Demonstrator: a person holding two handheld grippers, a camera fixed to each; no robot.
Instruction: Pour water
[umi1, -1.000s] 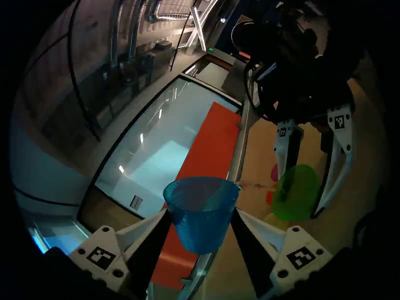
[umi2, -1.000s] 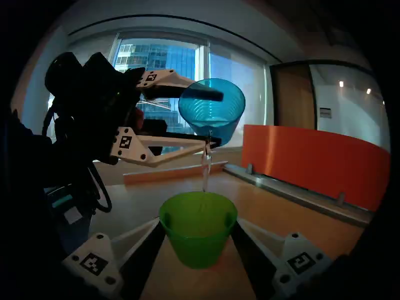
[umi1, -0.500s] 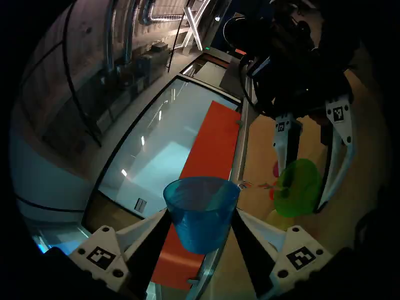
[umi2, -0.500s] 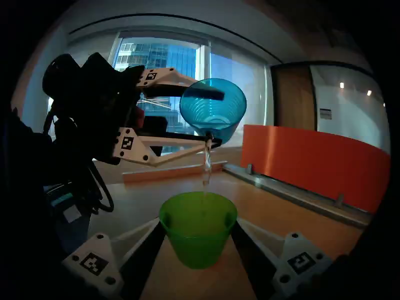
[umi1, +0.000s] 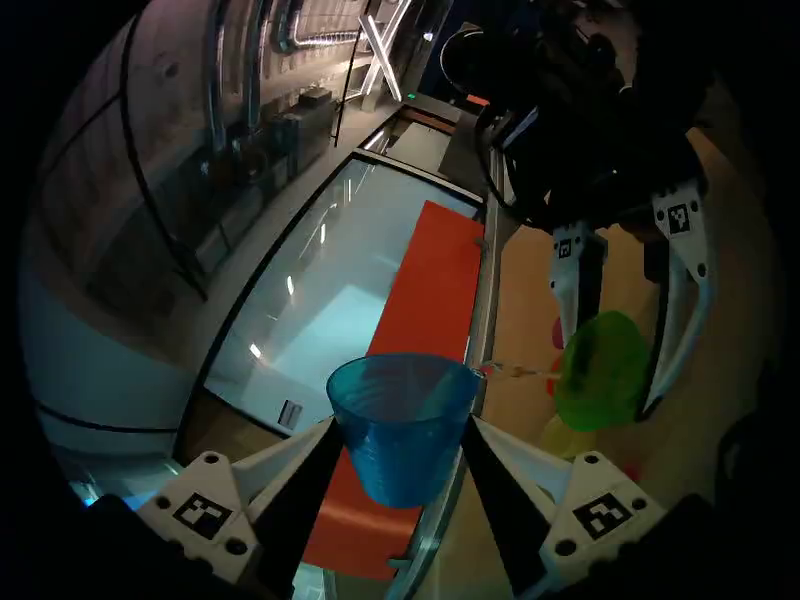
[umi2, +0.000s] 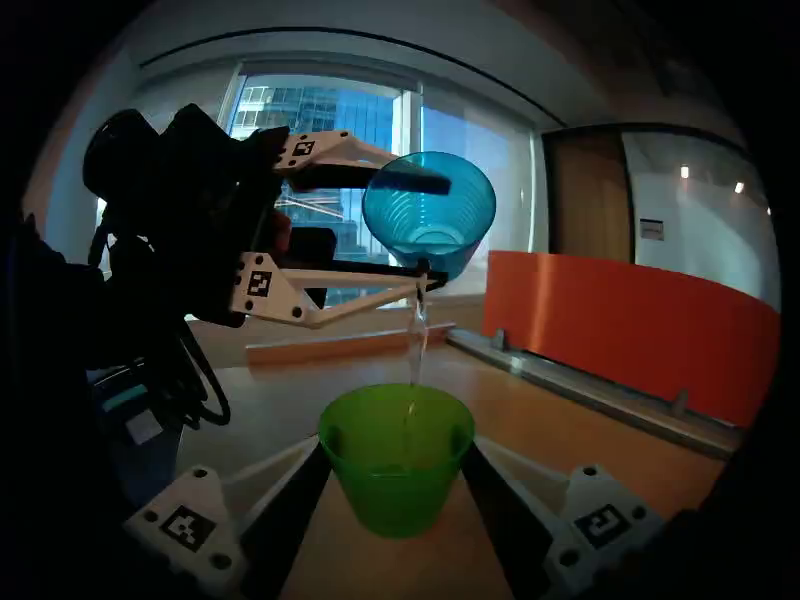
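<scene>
My left gripper (umi1: 400, 445) is shut on a translucent blue cup (umi1: 402, 425), tipped far over toward the green cup. In the right gripper view the same blue cup (umi2: 428, 215) hangs high, its mouth facing me, with the left gripper (umi2: 400, 225) clamped on it. A thin stream of water (umi2: 414, 335) falls from its lip into the green cup (umi2: 396, 455). My right gripper (umi2: 396, 470) is shut on this green cup and holds it upright, with some water inside. In the left gripper view the green cup (umi1: 603, 368) sits between the right gripper's white fingers (umi1: 676, 300).
A wooden table (umi2: 560, 430) lies under both cups. An orange partition (umi2: 640, 325) with a metal rail runs along its right side. Large windows (umi2: 330, 120) are behind. A dark cable and device (umi2: 140, 400) sit at the left.
The blue cup has tipped a little further and the water keeps running. The level in the green cup has risen slightly. Both grippers have barely shifted.
</scene>
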